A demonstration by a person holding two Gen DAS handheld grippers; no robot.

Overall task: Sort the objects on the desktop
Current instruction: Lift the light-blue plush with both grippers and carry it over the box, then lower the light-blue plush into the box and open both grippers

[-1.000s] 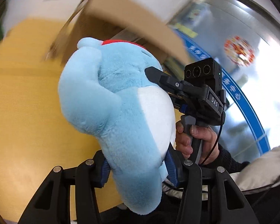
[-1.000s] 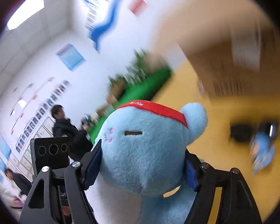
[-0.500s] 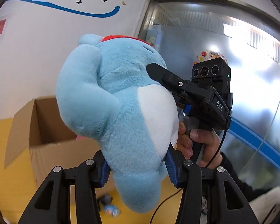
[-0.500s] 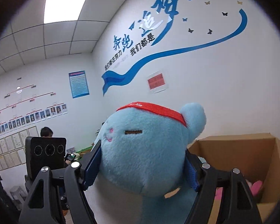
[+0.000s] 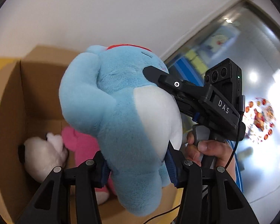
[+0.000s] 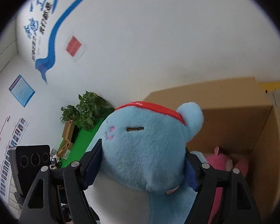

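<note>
A big blue plush toy (image 5: 110, 112) with a white belly and a red headband is held in the air by both grippers. My left gripper (image 5: 138, 166) is shut on its lower body. My right gripper (image 6: 143, 160) is shut on its head (image 6: 145, 149); that gripper also shows in the left wrist view (image 5: 192, 97), pressed against the toy's face. An open cardboard box (image 5: 11, 97) lies behind and below the toy. It holds a pink plush (image 5: 80, 140) and a white plush (image 5: 41, 153). The box (image 6: 233, 123) and pink plush (image 6: 222, 160) also show in the right wrist view.
A white wall with blue lettering (image 6: 52, 29) stands behind the box. A glass door (image 5: 242, 59) is to the right. Potted plants (image 6: 84, 110) and a green surface (image 6: 78, 145) lie far off. The person's hand (image 5: 205, 149) grips the right handle.
Both grippers have carried the blue plush over to the open box. The views have tilted down, so the box's inside with the pink and white plush now shows.
</note>
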